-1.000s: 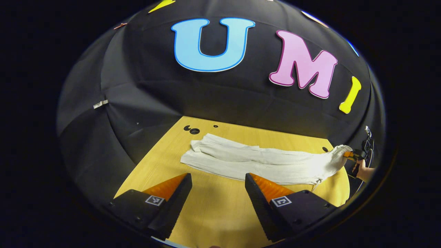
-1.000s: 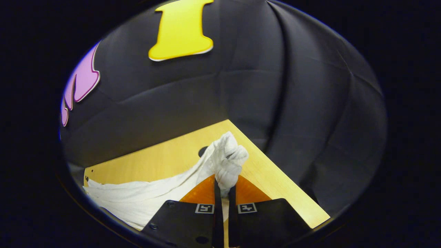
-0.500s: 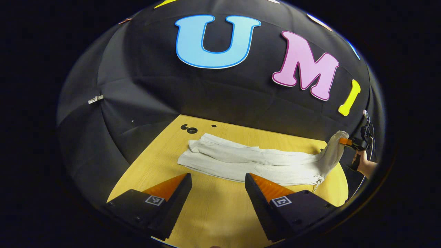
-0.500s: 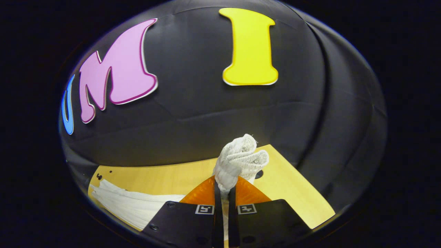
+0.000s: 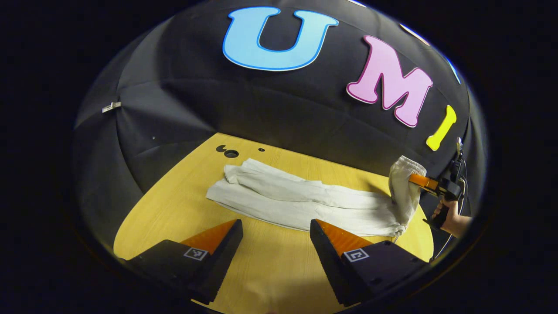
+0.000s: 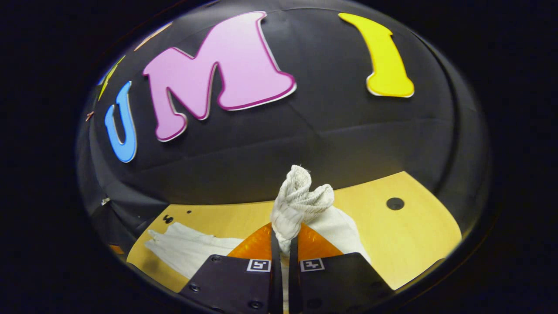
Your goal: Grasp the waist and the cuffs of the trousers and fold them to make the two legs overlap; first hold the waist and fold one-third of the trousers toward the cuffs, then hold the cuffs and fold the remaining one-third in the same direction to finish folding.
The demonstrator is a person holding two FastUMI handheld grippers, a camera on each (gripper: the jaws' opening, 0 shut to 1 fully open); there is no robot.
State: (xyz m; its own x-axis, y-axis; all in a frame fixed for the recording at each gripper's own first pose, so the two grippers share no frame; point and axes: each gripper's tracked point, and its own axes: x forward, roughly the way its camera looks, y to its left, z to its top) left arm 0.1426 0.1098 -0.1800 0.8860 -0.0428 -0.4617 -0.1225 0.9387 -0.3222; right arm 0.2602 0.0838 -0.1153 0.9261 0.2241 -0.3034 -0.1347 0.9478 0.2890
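While my right gripper [image 6: 282, 244] pinches trousers [image 5: 305, 203] waist, lifted off table [image 5: 270, 266] | left gripper [image 5: 275, 242] spread wide, holding nothing, hovering near trousers | hand [image 5: 451, 218] grips right handle

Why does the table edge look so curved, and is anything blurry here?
Left gripper view: fisheye bends the yellow wooden table; the white trousers look sharp, brightly lit. Right gripper view: the bunched waist in the right gripper is crisp, the wall softer.

Wooden worktop [image 5: 279, 270], light yellow grain, with small dark round holes [image 5: 231, 153] near its far left corner (another hole [image 6: 395, 203] towards the right edge). Black cloth wall [image 5: 270, 113] behind; small white clip [image 5: 111, 106] on it.
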